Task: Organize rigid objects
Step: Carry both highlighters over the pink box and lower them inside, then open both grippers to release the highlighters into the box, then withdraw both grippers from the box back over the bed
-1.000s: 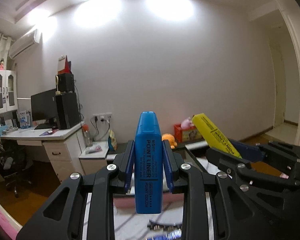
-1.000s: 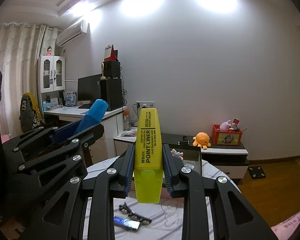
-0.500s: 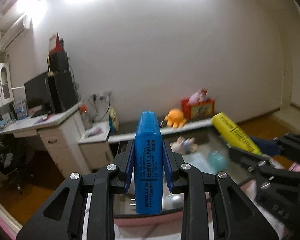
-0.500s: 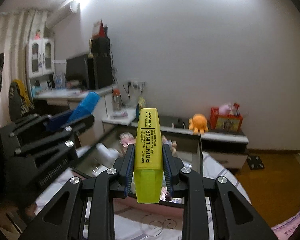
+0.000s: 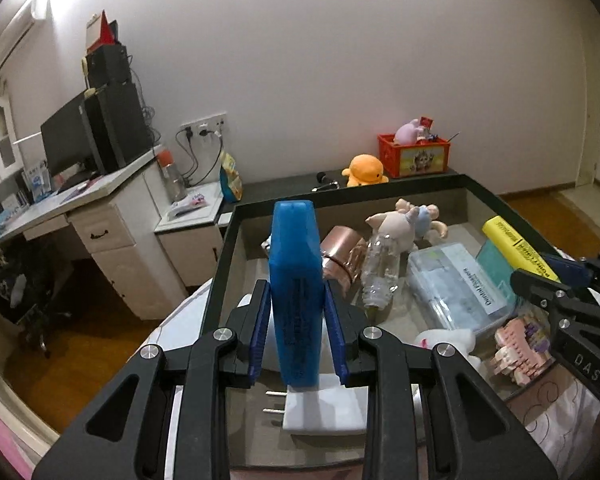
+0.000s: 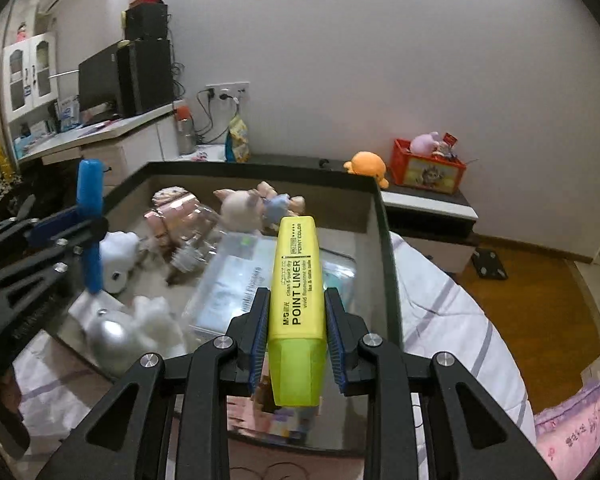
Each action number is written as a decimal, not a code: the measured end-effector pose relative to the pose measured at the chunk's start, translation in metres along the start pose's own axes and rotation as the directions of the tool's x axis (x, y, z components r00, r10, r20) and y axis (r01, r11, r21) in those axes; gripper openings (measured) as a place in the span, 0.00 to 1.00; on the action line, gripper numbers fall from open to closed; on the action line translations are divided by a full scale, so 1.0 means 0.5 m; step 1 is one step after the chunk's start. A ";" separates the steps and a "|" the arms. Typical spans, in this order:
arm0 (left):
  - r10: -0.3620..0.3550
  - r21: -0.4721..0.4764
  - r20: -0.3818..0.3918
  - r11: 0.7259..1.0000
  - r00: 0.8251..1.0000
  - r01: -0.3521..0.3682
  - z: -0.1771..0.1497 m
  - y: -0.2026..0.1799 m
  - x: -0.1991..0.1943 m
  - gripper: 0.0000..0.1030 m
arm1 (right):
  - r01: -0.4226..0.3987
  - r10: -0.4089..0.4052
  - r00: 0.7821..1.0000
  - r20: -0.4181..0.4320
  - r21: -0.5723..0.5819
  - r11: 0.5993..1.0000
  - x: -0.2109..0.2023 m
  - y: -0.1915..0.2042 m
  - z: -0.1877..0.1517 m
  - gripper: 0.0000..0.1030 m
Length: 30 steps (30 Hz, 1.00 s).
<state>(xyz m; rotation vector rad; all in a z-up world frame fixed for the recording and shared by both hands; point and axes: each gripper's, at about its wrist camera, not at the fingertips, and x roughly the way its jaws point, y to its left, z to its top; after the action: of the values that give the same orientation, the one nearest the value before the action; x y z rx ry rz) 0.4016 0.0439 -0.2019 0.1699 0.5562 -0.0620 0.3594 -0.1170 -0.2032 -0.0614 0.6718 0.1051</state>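
My left gripper (image 5: 296, 328) is shut on a blue highlighter (image 5: 296, 280) and holds it upright over the left part of a dark open box (image 5: 224, 248). My right gripper (image 6: 296, 332) is shut on a yellow highlighter (image 6: 298, 296) over the box's right part (image 6: 384, 240). Each gripper shows in the other's view: the right gripper (image 5: 540, 280) with the yellow pen (image 5: 516, 244), the left gripper (image 6: 88, 236) with the blue pen (image 6: 90, 200).
The box holds a white plug adapter (image 5: 324, 412), a clear bottle (image 5: 380, 264), a copper-coloured item (image 5: 340, 252), a clear plastic case (image 5: 460, 284), plush toys (image 5: 400, 220) and a pink hair clip (image 5: 516, 352). A patterned cloth (image 6: 440, 300) covers the table. A desk (image 5: 80, 208) stands at left.
Both grippers have tilted down and moved forward over the box, each with its highlighter still held. The box's contents have come into view.
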 end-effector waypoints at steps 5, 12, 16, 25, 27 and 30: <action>0.022 -0.016 0.056 1.000 0.998 -0.021 0.006 0.010 -0.043 0.74 | -0.039 0.038 0.999 0.014 0.042 0.998 -0.028 -0.014 -0.002 0.28; 0.012 -0.069 0.157 0.998 0.988 -0.001 0.019 0.034 -0.189 0.99 | -0.070 0.061 0.989 0.136 0.061 0.996 -0.140 -0.004 0.015 0.78; 0.007 -0.087 0.218 0.996 0.976 0.012 0.011 0.039 -0.290 1.00 | -0.069 0.058 0.972 0.226 0.044 0.997 -0.252 0.016 0.011 0.85; 0.037 -0.126 0.325 0.992 0.945 0.004 -0.049 0.035 -0.503 1.00 | -0.080 0.072 0.920 0.384 0.004 0.997 -0.455 0.066 -0.046 1.00; 0.033 -0.121 0.340 0.993 0.940 0.009 -0.064 0.029 -0.542 1.00 | -0.064 0.059 0.914 0.402 -0.002 0.998 -0.483 0.078 -0.058 1.00; 0.050 -0.116 0.361 0.993 0.931 -0.009 -0.084 0.021 -0.589 1.00 | -0.047 0.048 0.900 0.433 -0.014 0.999 -0.525 0.096 -0.079 1.00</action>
<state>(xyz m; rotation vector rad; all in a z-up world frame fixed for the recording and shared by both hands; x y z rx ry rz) 0.1310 0.0656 -0.0793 0.0539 0.1854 -0.0315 0.1253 -0.0932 -0.0712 -0.0227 0.2251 0.1612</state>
